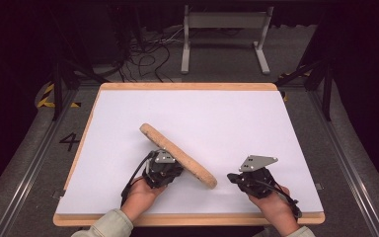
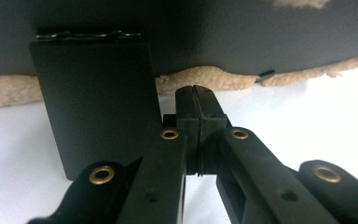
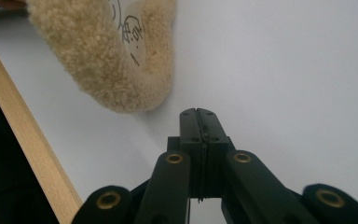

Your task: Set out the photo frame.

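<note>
Two hands at the near edge of the white counter point(image 1: 237, 118) each hold black tongs. The left tongs point(image 2: 196, 100) have their jaws pressed together, empty, under a tilted round fleece-edged pad point(image 1: 177, 155) that slants above them. The right tongs point(image 3: 198, 116), also closed and empty, rest just right of the pad's lower end.
</note>
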The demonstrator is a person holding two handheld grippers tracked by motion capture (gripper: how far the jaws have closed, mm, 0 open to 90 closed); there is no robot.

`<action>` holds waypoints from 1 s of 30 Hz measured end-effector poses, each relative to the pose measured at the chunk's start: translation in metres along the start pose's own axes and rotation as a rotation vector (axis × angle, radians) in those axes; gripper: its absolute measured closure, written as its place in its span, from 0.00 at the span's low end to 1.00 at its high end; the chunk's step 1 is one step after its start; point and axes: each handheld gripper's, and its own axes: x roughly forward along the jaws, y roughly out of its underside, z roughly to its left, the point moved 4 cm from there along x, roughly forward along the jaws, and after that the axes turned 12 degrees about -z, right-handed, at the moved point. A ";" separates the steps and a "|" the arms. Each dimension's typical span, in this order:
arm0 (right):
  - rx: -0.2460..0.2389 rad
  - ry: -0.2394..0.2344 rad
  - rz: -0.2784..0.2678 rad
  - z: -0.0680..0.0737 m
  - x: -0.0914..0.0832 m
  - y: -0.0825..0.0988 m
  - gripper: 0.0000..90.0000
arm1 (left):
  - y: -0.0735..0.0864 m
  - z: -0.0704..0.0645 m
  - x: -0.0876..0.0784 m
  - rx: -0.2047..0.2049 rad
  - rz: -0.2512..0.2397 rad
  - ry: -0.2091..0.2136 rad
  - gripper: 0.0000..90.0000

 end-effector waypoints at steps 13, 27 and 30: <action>-0.022 -0.030 -0.004 0.011 0.016 -0.004 1.00 | 0.002 0.020 -0.009 0.013 -0.036 -0.028 1.00; -0.092 -0.107 0.026 0.032 0.046 -0.012 1.00 | 0.019 0.015 -0.054 -0.011 -0.062 -0.026 0.96; -0.096 -0.117 0.030 0.035 0.047 -0.013 1.00 | 0.022 0.015 -0.062 -0.012 -0.070 -0.033 0.96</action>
